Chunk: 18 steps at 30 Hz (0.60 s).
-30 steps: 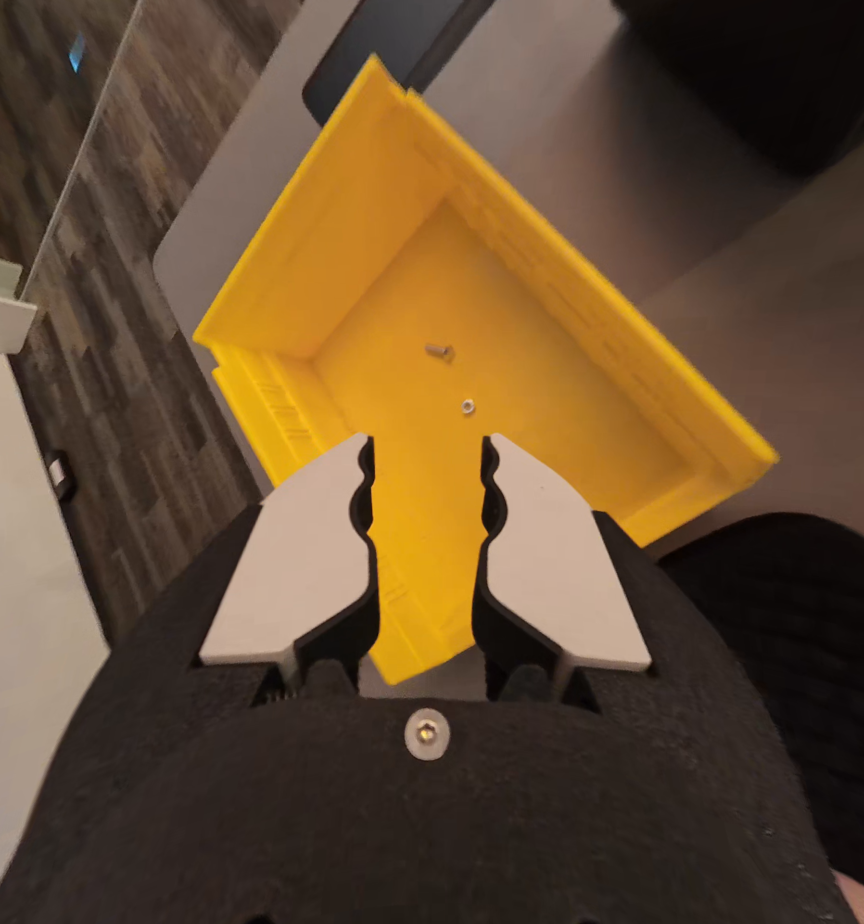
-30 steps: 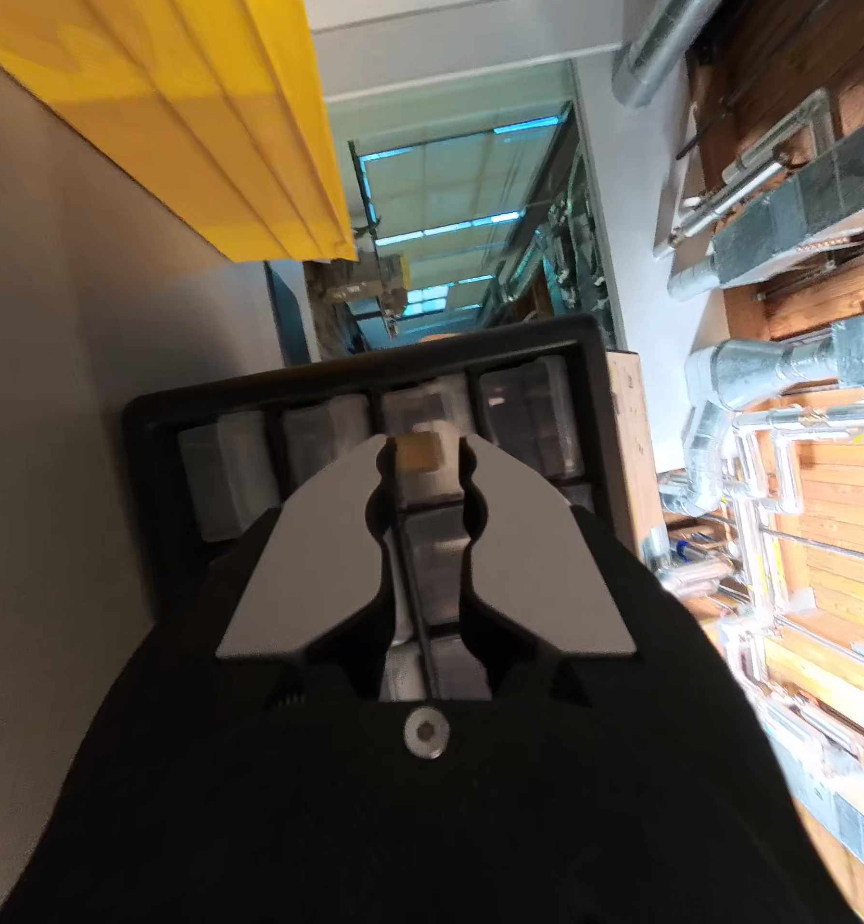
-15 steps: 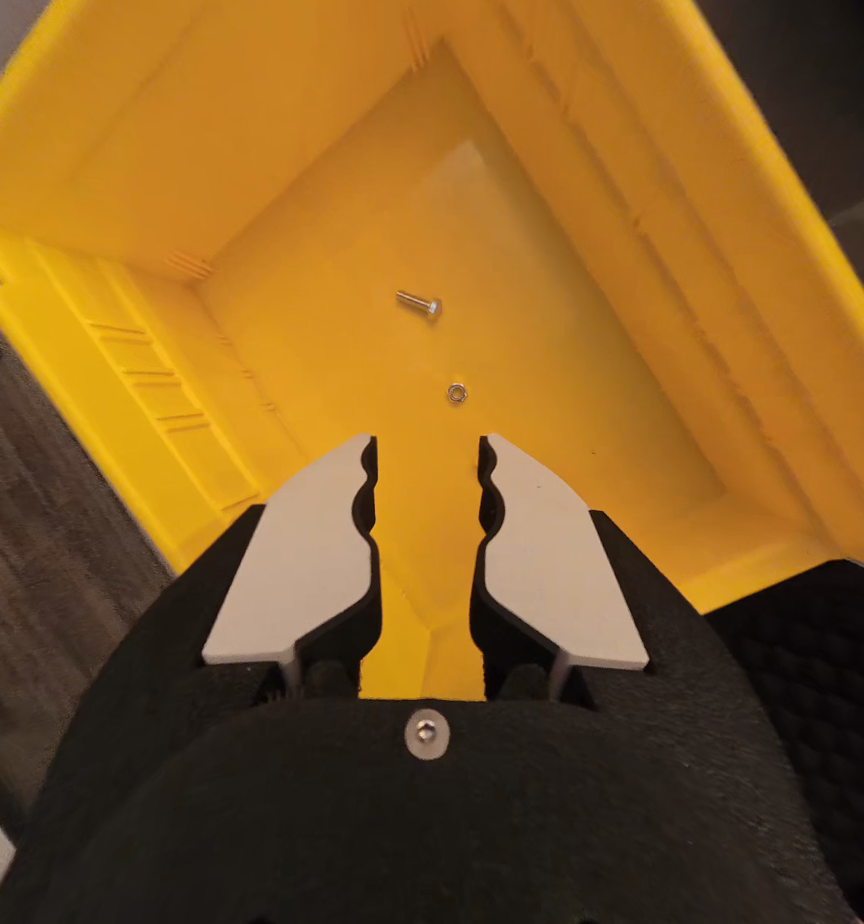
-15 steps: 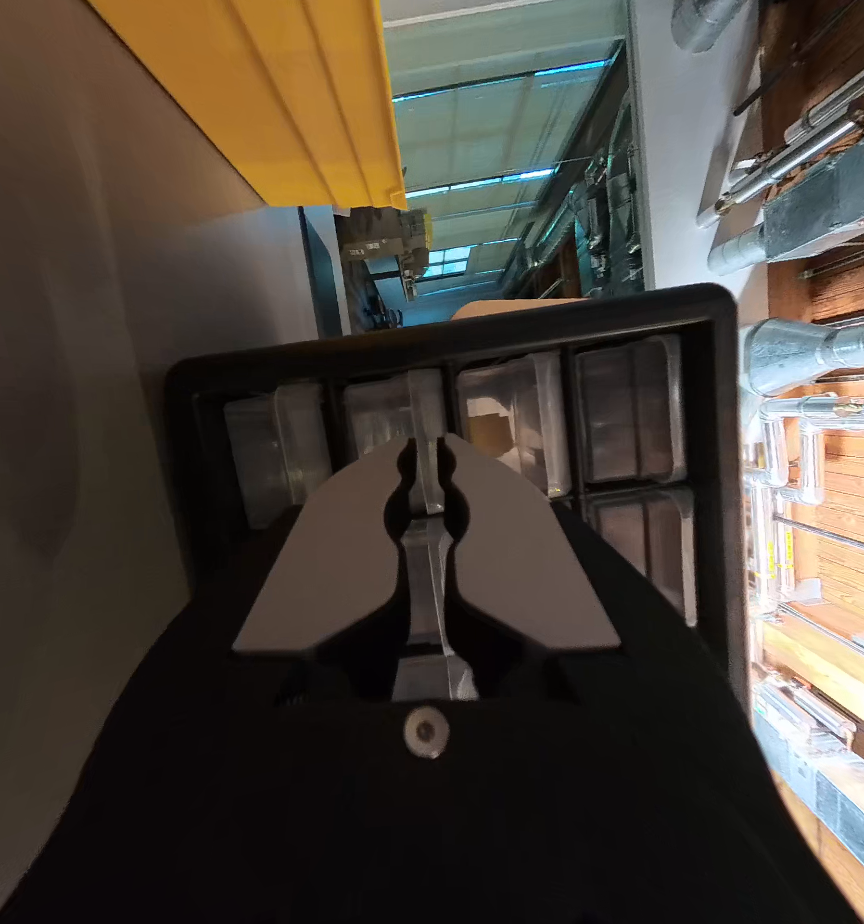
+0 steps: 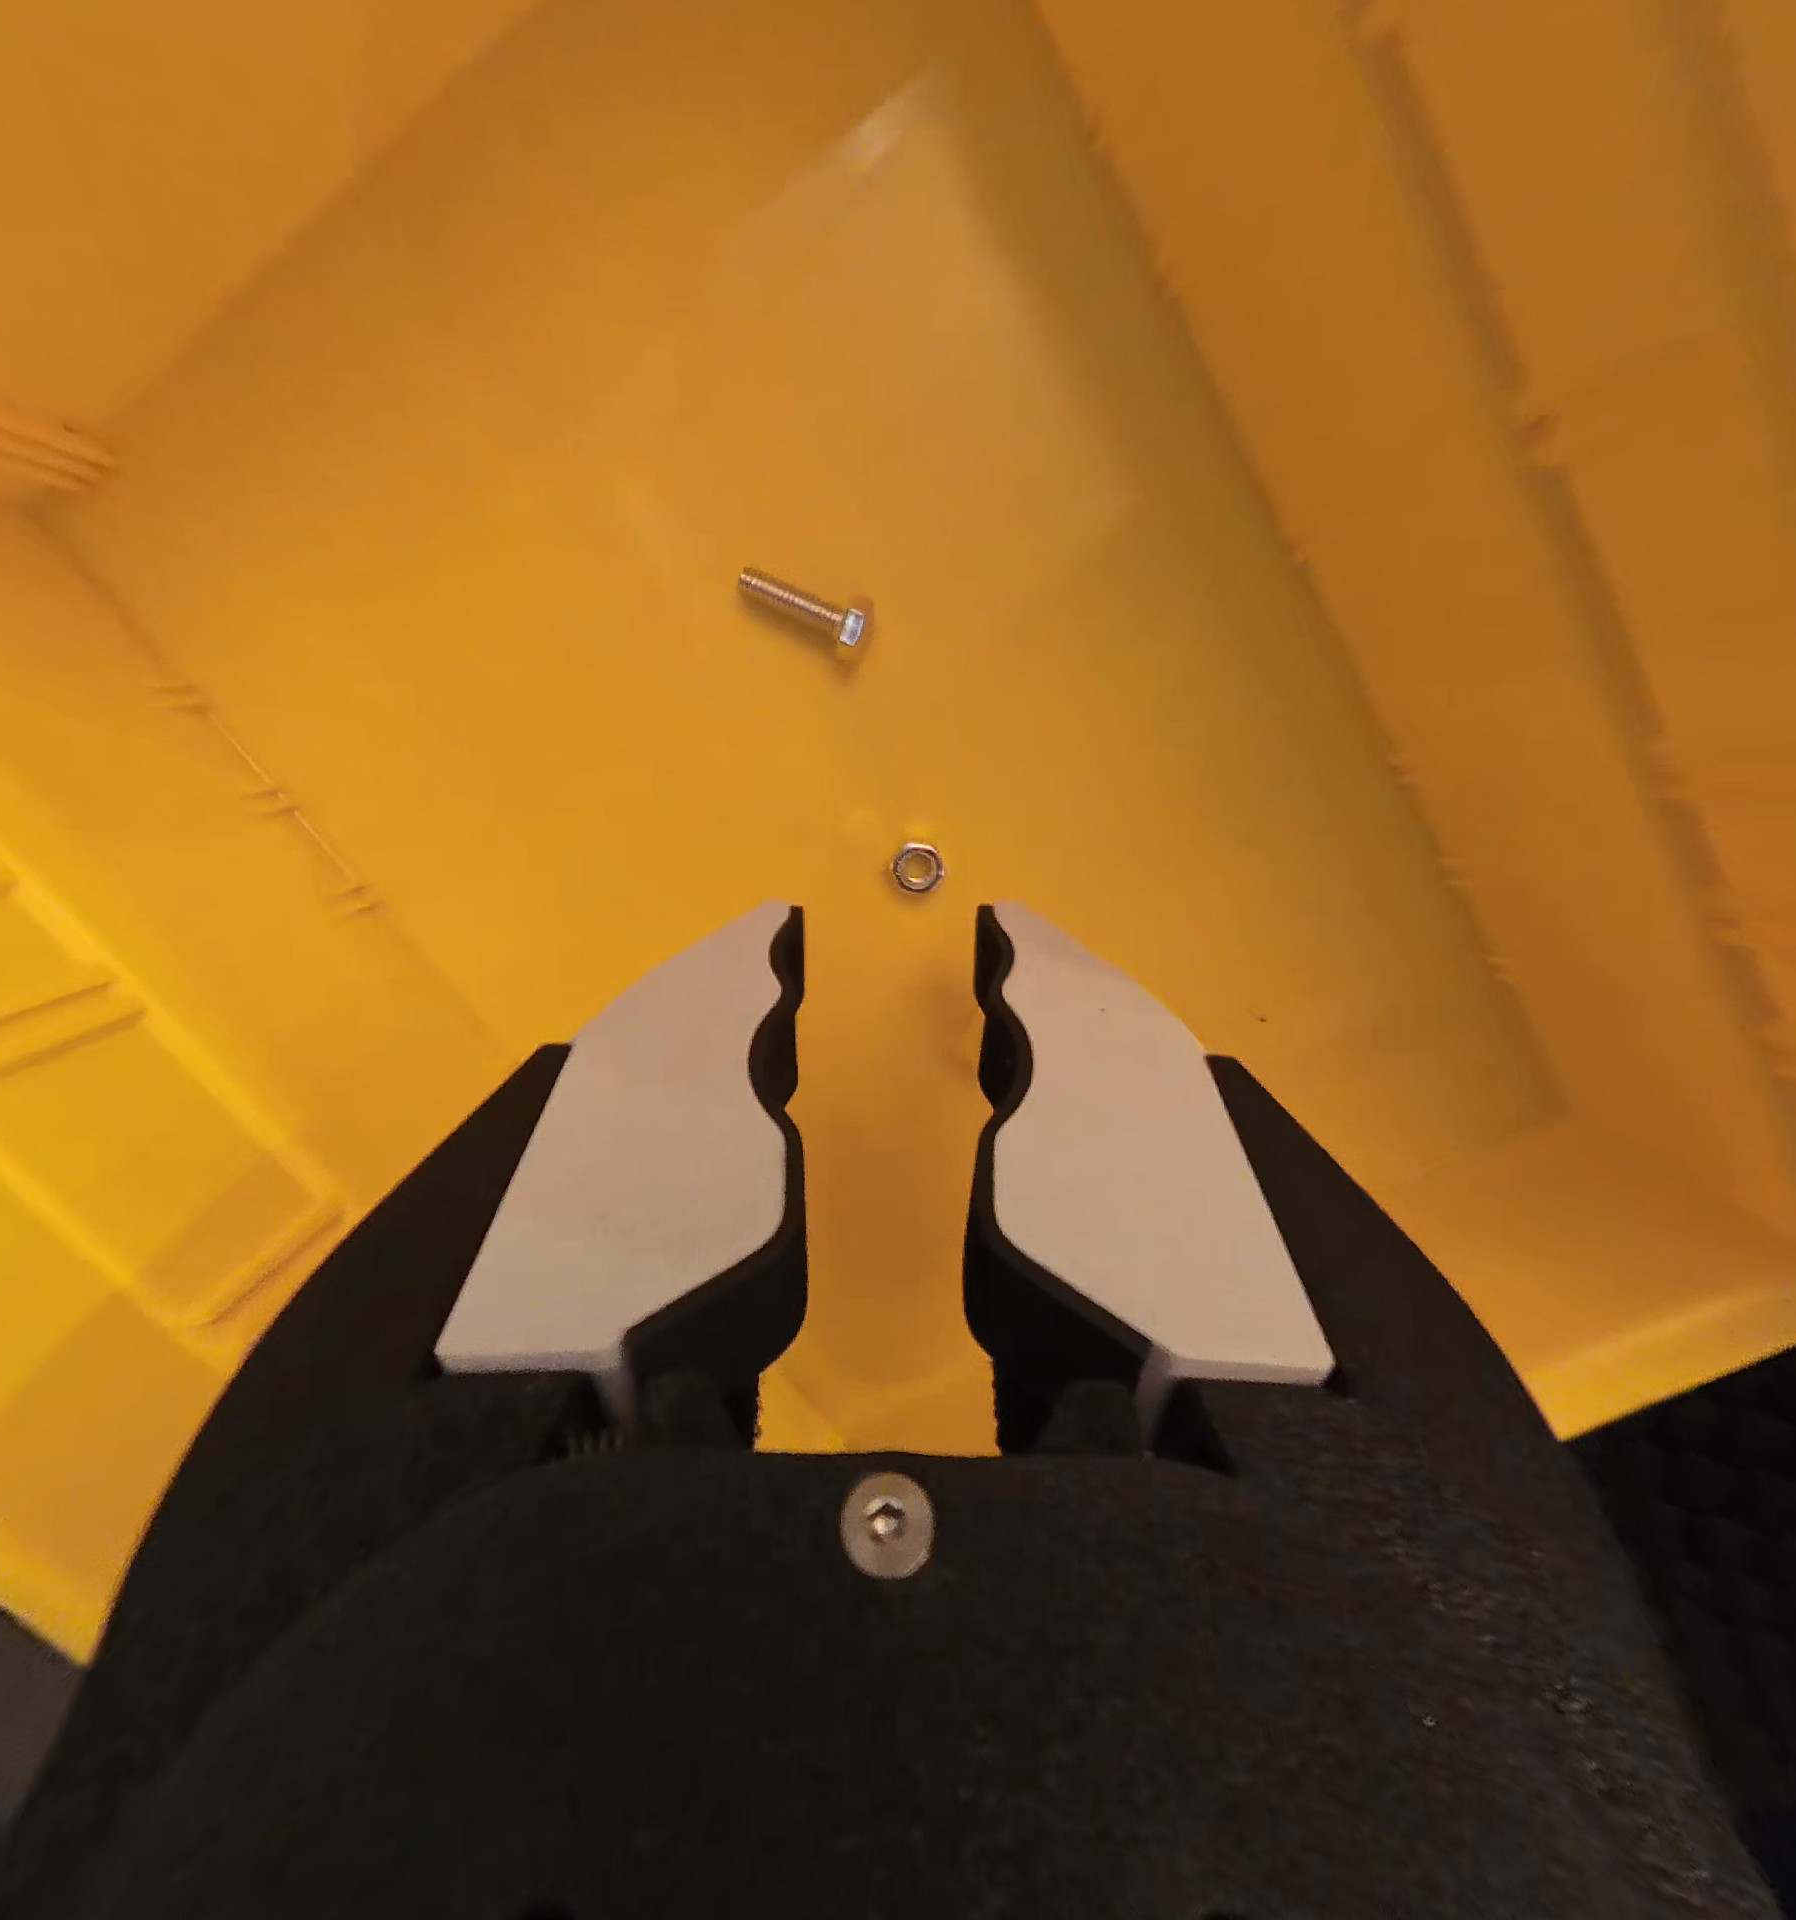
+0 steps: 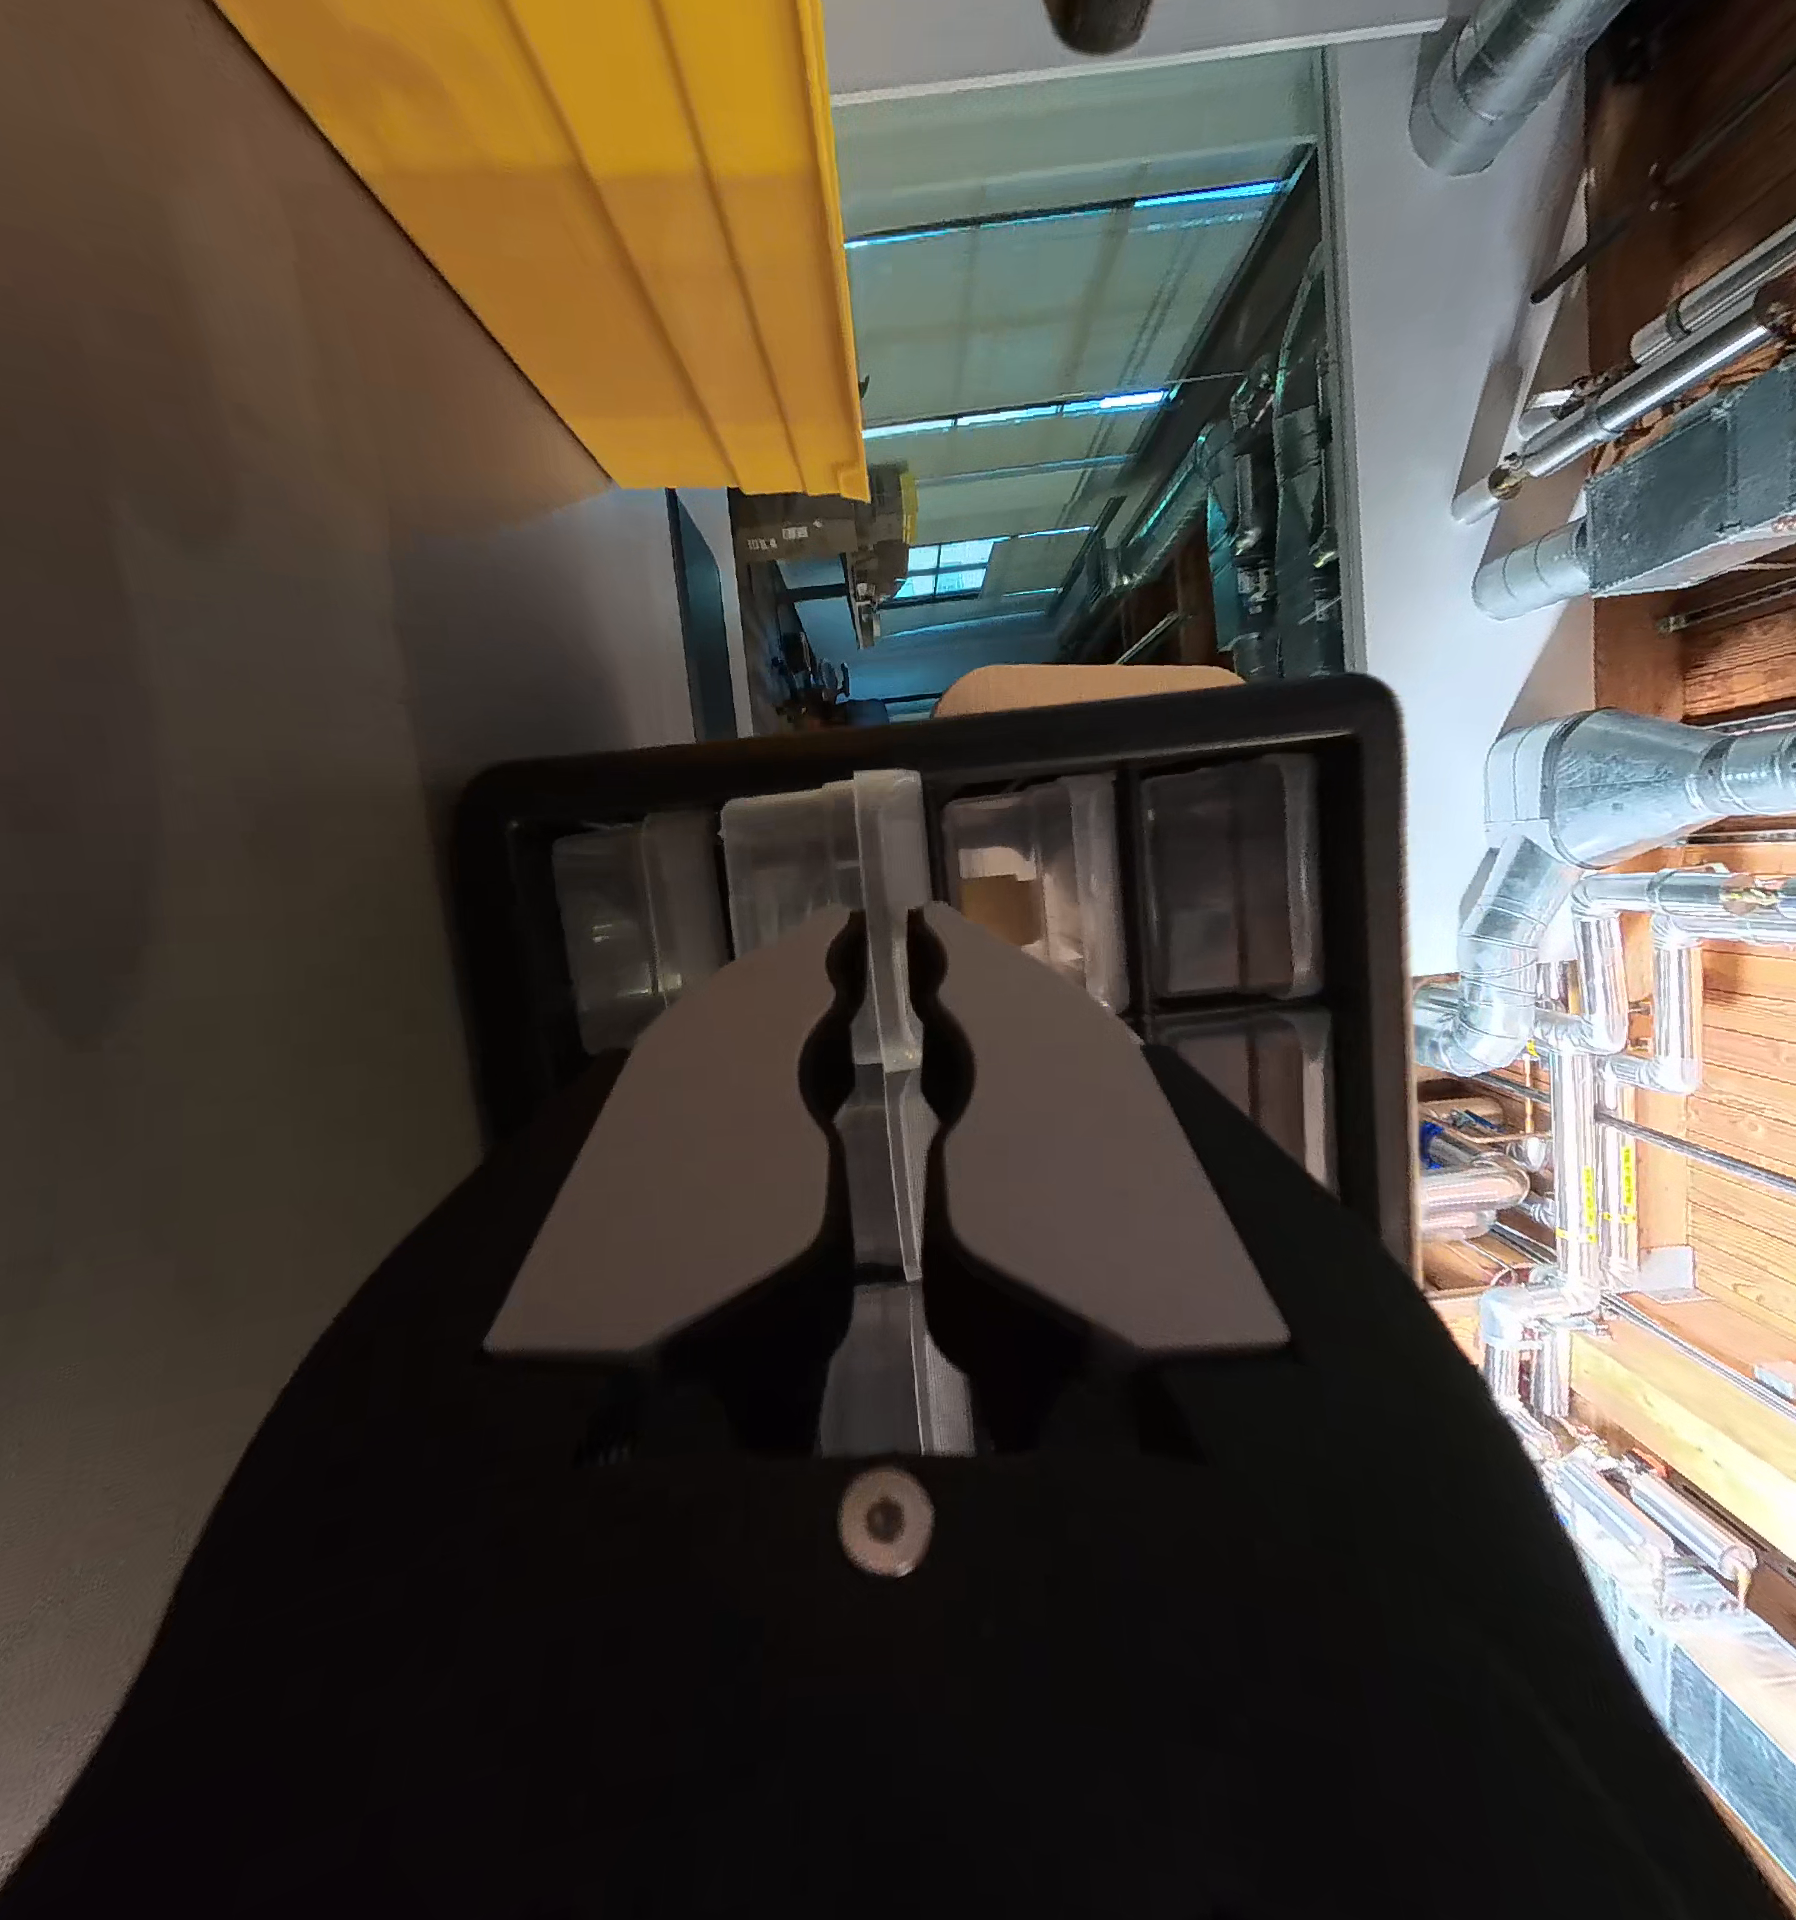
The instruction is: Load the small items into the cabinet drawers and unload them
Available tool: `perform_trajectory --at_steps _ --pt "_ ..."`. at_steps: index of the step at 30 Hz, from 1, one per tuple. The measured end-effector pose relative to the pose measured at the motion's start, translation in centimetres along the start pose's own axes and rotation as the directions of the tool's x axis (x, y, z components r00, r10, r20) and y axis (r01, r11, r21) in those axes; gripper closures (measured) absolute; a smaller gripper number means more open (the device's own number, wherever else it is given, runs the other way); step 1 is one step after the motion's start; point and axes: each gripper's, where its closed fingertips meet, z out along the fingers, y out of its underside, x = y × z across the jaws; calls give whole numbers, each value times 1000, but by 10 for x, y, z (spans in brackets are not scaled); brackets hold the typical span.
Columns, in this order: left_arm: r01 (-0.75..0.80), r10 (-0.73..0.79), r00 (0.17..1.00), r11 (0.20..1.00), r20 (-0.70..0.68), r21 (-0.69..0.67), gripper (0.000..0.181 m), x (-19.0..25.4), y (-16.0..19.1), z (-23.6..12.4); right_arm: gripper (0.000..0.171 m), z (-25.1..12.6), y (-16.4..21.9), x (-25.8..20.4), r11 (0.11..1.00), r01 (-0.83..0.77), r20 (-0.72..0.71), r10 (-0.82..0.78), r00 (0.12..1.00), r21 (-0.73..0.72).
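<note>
Yellow plastic fills the left wrist view: the inside of a yellow bin [image 5: 458, 520], with ribbed walls rising around a flat floor. The left hand-held gripper [image 5: 886, 914] reaches into this bin with its two pale fingers [image 5: 665, 1143] parted by a narrow gap and nothing between them. A small metal nut [image 5: 916, 868] lies flat on the bin floor just beyond the fingertips, slightly toward the right finger and apart from it. A short hex-head bolt [image 5: 806, 611] lies on its side farther along the bin floor, beyond the nut and well clear of it.

In the right wrist view the scene appears rotated sideways. The right hand-held gripper [image 6: 886, 914] is clamped on the flat clear tab of a drawer handle [image 6: 886, 997], which runs between the fingers. That handle belongs to a clear plastic drawer [image 6: 785, 862] in a black cabinet [image 6: 1377, 935]. Other clear drawers sit in the cabinet's neighbouring slots. The cabinet stands on a grey tabletop [image 6: 198, 727]. The outside of the yellow bin [image 6: 665, 260] rests on the same tabletop, beyond the cabinet. Metal pipes and ducts [image 6: 1600, 935] run past the cabinet.
</note>
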Motion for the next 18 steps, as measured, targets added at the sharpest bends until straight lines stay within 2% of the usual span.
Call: perform_trajectory --at_steps 11,14,18 --pt "-37 37 999 999 10 -15 160 -2 -2 16 163 -17 -5 0 1000 -21 19 21 1000 -8" --pt "-50 50 999 999 -19 -19 171 4 -1 16 163 -20 -5 0 1000 -29 21 29 999 -7" --pt "-55 55 998 998 -19 -29 172 5 0 16 163 -20 -6 0 1000 -29 24 30 999 -8"
